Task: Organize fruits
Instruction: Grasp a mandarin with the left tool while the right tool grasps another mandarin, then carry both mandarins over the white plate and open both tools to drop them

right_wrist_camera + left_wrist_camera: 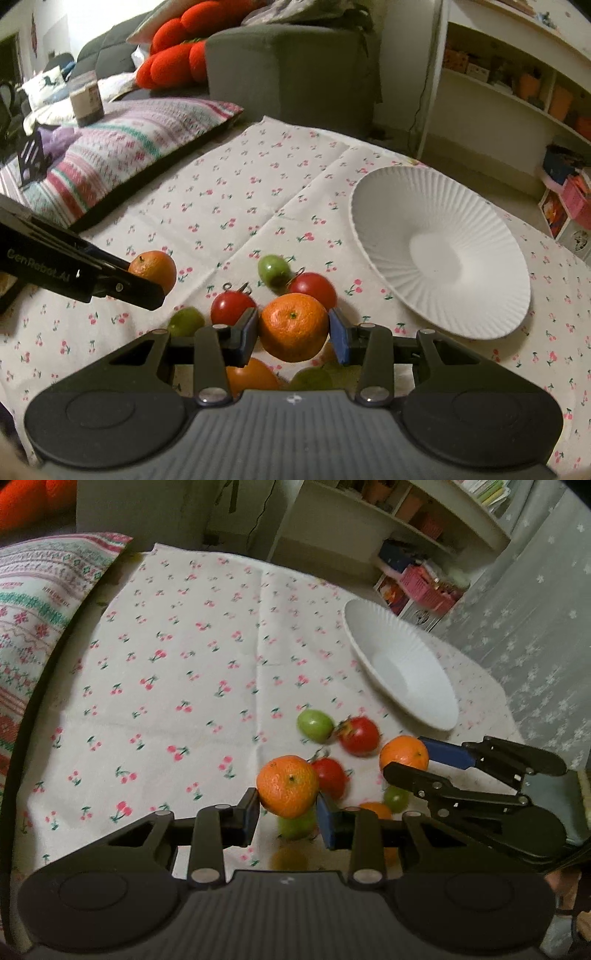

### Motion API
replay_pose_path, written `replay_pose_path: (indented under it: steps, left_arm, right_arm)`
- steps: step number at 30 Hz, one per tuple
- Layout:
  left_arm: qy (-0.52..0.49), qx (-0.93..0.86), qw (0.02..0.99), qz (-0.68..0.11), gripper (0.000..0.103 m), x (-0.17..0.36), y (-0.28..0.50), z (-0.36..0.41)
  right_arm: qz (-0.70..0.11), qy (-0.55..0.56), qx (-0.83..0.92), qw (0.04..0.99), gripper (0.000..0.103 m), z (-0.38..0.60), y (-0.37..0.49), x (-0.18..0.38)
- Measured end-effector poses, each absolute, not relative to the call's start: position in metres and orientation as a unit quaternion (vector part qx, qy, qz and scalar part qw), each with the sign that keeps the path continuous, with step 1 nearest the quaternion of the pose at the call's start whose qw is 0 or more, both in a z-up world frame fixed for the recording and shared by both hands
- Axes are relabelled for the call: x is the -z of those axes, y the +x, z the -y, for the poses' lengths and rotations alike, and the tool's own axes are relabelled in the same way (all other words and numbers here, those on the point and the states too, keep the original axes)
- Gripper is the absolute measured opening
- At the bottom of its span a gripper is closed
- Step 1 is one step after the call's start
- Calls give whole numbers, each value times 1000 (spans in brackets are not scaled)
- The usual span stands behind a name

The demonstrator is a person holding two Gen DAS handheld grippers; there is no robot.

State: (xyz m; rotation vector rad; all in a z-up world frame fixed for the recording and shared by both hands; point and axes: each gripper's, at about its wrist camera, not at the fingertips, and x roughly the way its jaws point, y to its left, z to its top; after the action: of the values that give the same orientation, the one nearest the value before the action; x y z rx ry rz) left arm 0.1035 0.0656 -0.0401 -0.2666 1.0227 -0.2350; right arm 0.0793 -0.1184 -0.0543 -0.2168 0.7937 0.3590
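Note:
My left gripper (287, 814) is shut on an orange mandarin (287, 785), held above the cloth. My right gripper (293, 330) is shut on another mandarin (293, 326); it also shows in the left wrist view (404, 753). Below lie two red tomatoes (359, 735) (331, 777), green fruits (315, 725) (396, 798) and another orange (251, 376). A white ribbed plate (476, 295) sits empty to the right, also in the left wrist view (424, 657). The left gripper and its mandarin (155, 267) show at the left of the right wrist view.
A cherry-print cloth (166, 664) covers the table. A patterned cushion (122, 147) lies at the left edge. A grey sofa with red cushions (173, 55) stands behind. White shelves (517, 85) stand at the back right, and a lace curtain (535, 609) hangs at the right.

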Motion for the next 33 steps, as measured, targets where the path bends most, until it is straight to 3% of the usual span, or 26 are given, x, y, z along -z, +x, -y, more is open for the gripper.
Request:
replay_pose_path:
  steps: [17,21,33]
  left_arm:
    - [-76,170,902,-389,16,9,143,6]
    - [-72,191,896,-395,16,20,162,27]
    - [-62,184,888,-417,16,49,210,56]
  right_arm:
    - [-363,22,-92,927,38,204,102,27]
    - [-383,74,-63,918,38,222,113,37]
    - [-388,67,-56,917,38,230,130,51]
